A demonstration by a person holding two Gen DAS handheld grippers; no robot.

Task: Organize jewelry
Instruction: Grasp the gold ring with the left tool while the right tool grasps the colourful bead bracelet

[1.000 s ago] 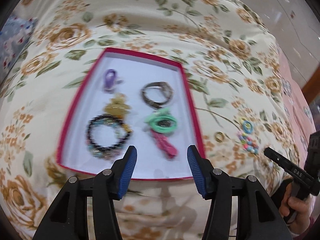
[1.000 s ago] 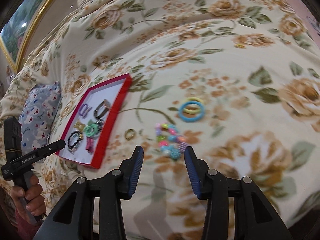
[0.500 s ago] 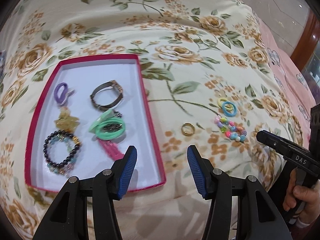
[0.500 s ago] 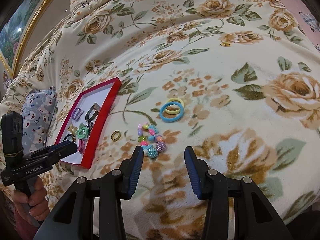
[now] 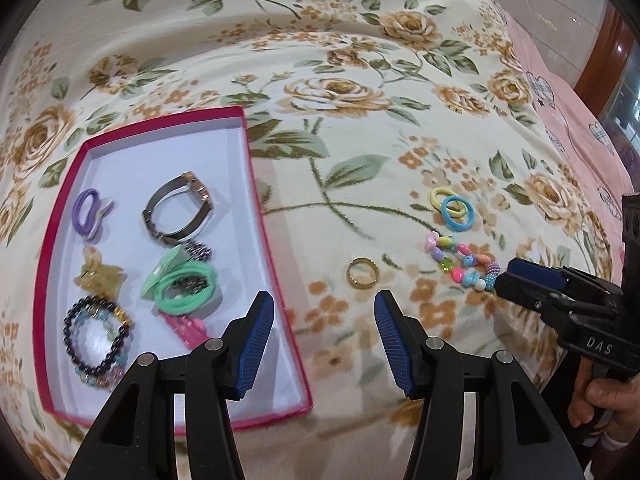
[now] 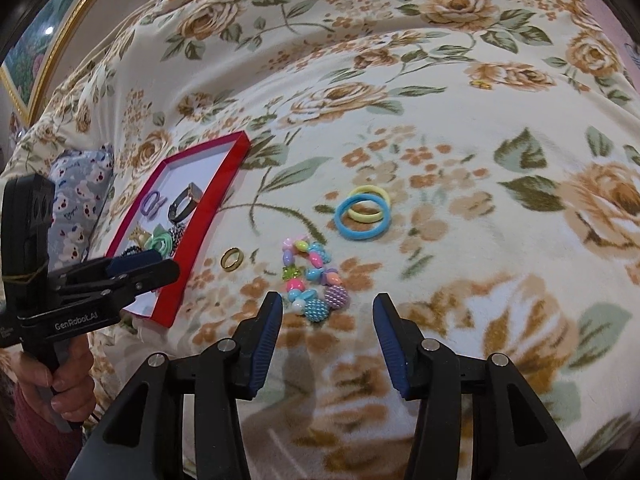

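Observation:
A red box [image 5: 264, 216] with a white inside lies on the floral blanket and holds a watch [image 5: 180, 208], a purple tie, green ties, a gold charm and a dark bead bracelet [image 5: 98, 342]. On the blanket to its right lie a gold ring [image 5: 362, 273], a colourful bead bracelet [image 5: 464, 264] and blue and yellow hair ties [image 5: 454, 208]. My left gripper [image 5: 324, 340] is open and empty, just short of the ring. My right gripper [image 6: 326, 336] is open and empty, just short of the bead bracelet [image 6: 314, 280]. The ring [image 6: 232, 259] and box [image 6: 200, 224] lie to its left.
The floral blanket [image 6: 440, 120] covers the whole soft, uneven surface. A blue patterned pillow [image 6: 76, 196] lies beyond the box on the left. A gold picture frame [image 6: 52, 28] stands at the far left. Pink bedding [image 5: 580, 120] lies to the right.
My left gripper has swung right from over the box to face the gold ring. My right gripper has come closer to the bead bracelet. Both have stayed open.

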